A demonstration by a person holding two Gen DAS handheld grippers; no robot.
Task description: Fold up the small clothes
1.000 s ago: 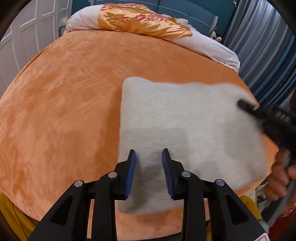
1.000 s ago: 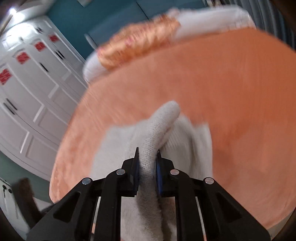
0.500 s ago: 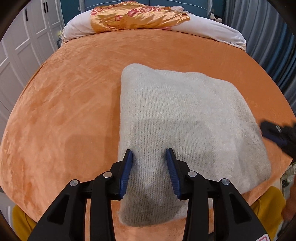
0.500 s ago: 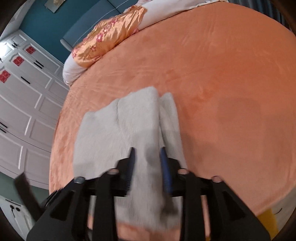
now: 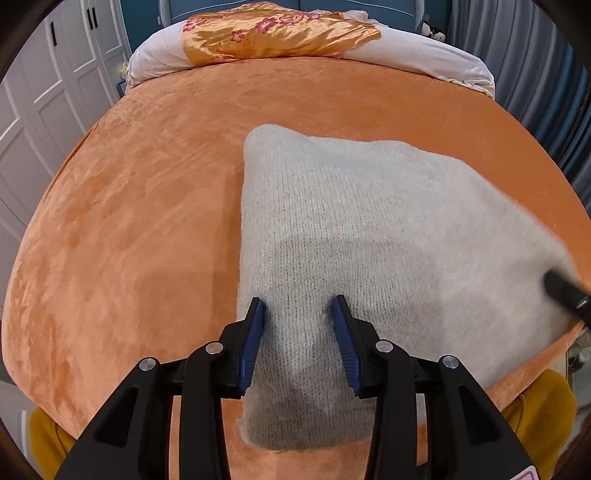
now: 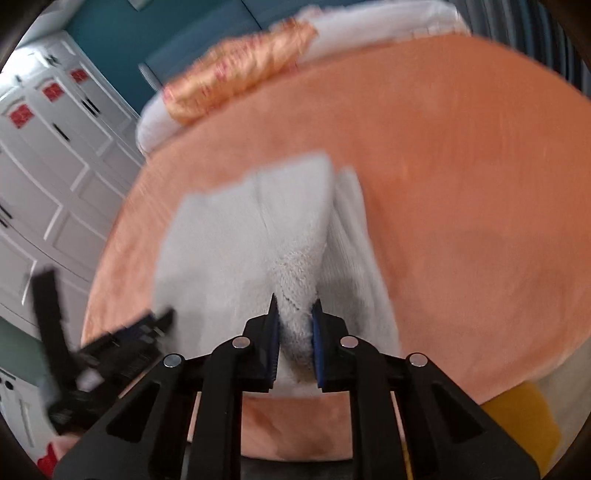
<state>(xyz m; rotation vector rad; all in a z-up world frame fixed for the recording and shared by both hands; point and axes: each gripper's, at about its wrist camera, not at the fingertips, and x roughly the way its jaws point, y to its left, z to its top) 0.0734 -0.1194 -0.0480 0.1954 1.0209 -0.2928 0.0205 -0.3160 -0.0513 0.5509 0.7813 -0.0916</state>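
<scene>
A pale grey knit sweater lies folded flat on the orange bed cover. My left gripper hovers open over its near left corner, the knit showing between the blue pads without being pinched. In the right wrist view, which is blurred, the sweater has a bunched ridge at its near edge. My right gripper has jaws closing, and its pads press on that ridge. The right gripper's tip shows at the sweater's right edge, and the left gripper shows at the lower left.
A gold floral pillow and white bedding lie at the head of the bed. White wardrobe doors stand on the left, blue-grey curtains on the right. A person's yellow clothing is at the bed's near edge.
My right gripper let go of the raised fold, the sweater dropped flat, and it closed again on the near edge. My left gripper moved in slightly lower over the corner.
</scene>
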